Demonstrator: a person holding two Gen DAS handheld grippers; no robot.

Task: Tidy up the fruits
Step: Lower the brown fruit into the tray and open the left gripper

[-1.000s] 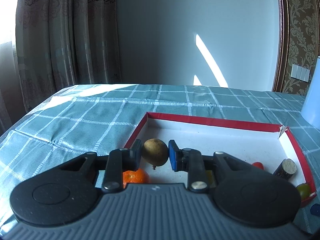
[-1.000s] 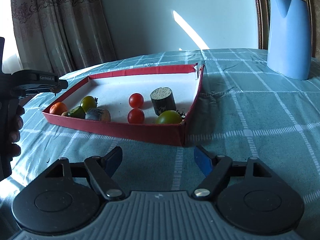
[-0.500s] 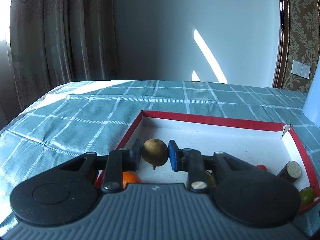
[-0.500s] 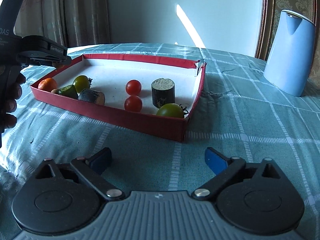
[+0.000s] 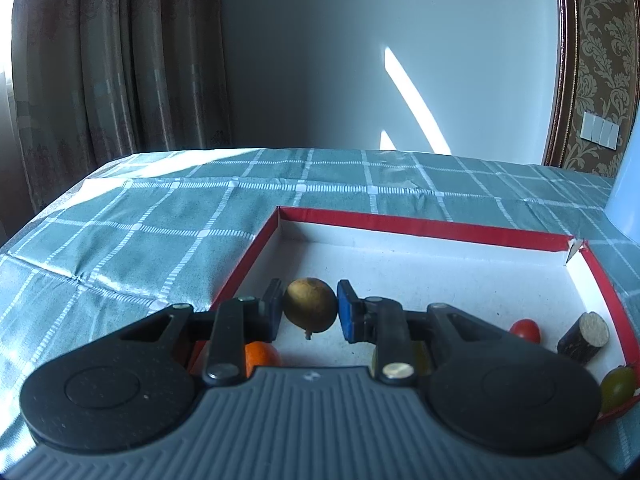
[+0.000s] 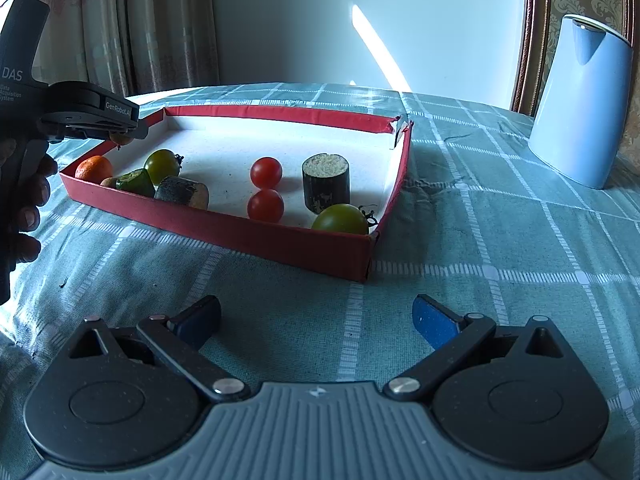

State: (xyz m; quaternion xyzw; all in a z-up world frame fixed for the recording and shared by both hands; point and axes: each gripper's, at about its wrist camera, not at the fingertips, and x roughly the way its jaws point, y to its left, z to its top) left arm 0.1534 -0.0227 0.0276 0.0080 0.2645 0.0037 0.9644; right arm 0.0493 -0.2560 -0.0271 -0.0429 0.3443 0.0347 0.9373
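Right gripper (image 6: 316,316) hung over the teal checked tabletop (image 6: 480,240), jaws spread wide, nothing between them. Beyond it sat the shallow red-walled cardboard tray (image 6: 224,226) holding red cherry tomatoes (image 6: 266,172), green tomatoes (image 6: 340,218) and a small orange (image 6: 94,168). Left gripper (image 5: 310,310) was over the tray's near-left corner, jaws clamped on a round brown fruit (image 5: 310,306). Tall pale-blue jug (image 6: 580,104) stood far right.

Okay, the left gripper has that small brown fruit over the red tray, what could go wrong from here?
1. The brown fruit is round and pinched only at its sides by the left gripper, so it could slip and roll.
2. Dropped, it may knock the orange fruit below.
3. The tray has low walls; a bouncing fruit could escape.
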